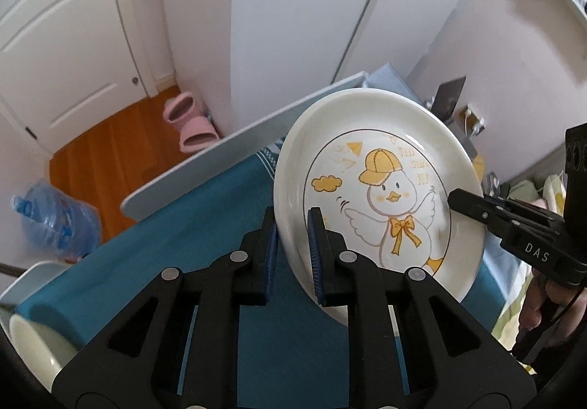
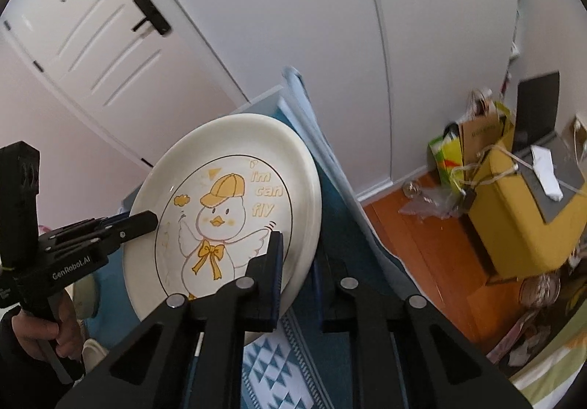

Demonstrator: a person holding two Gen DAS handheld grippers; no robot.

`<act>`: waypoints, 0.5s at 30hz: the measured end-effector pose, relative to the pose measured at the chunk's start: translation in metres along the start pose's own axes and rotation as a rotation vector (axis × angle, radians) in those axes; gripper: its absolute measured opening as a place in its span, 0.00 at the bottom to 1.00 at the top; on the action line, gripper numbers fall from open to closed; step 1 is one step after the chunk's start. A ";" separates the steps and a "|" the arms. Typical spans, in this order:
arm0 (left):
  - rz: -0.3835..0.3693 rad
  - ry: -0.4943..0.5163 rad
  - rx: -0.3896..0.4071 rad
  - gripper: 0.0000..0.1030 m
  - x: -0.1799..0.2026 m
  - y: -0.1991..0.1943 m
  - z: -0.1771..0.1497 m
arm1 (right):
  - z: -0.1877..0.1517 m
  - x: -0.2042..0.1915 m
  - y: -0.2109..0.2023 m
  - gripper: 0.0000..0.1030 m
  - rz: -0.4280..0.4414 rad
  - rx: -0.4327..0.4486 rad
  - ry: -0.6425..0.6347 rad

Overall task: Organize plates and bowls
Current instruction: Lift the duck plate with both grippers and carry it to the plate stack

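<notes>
Cream plate (image 1: 370, 188) with a duck print, off the blue cloth (image 1: 205, 225) and tilted, pinched at opposite rims by left gripper (image 1: 291, 243) and right gripper (image 2: 297, 273) (both clamped tight). Best kept level between both grips; uneven lifting likely twists the rim loose.

The plate (image 2: 223, 210) carries yellow words, "I'm can fly", at about 2 o'clock from the duck drawn on it. The left gripper (image 2: 143, 221) bears the white brand "GenRobot.AI" on its black body. The right gripper (image 1: 455, 201) shows the white letters "DAS" on its side.
</notes>
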State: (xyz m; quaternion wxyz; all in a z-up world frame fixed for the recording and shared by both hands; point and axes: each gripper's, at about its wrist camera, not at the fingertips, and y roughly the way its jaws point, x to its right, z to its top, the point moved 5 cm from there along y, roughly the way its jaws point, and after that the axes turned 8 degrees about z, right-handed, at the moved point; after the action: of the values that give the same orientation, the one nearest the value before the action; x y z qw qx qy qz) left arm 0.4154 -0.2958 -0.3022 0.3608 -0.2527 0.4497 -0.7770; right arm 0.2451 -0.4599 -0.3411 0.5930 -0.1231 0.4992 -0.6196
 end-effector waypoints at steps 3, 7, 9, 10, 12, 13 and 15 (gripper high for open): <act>0.017 -0.030 0.042 0.13 -0.003 -0.030 -0.002 | 0.004 -0.015 -0.018 0.13 0.024 0.015 -0.040; 0.047 -0.083 0.089 0.13 -0.011 -0.078 -0.015 | 0.007 -0.044 -0.042 0.13 0.060 0.025 -0.106; 0.068 -0.106 0.105 0.13 -0.017 -0.098 -0.026 | 0.003 -0.063 -0.053 0.13 0.084 0.020 -0.143; 0.083 -0.125 0.116 0.13 -0.022 -0.112 -0.035 | 0.000 -0.069 -0.056 0.13 0.096 0.019 -0.152; 0.098 -0.160 0.126 0.13 -0.030 -0.133 -0.053 | -0.010 -0.087 -0.063 0.13 0.119 0.010 -0.182; 0.104 -0.174 0.127 0.13 -0.033 -0.140 -0.061 | -0.015 -0.094 -0.065 0.13 0.129 0.006 -0.190; 0.125 -0.207 0.131 0.13 -0.043 -0.159 -0.082 | -0.031 -0.110 -0.068 0.13 0.152 -0.015 -0.212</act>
State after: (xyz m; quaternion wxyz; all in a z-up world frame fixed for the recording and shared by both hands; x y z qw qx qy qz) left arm 0.3299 -0.1661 -0.2038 0.4687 -0.2789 0.3734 -0.7504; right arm 0.2100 -0.3645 -0.2553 0.6869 -0.1542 0.4461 -0.5526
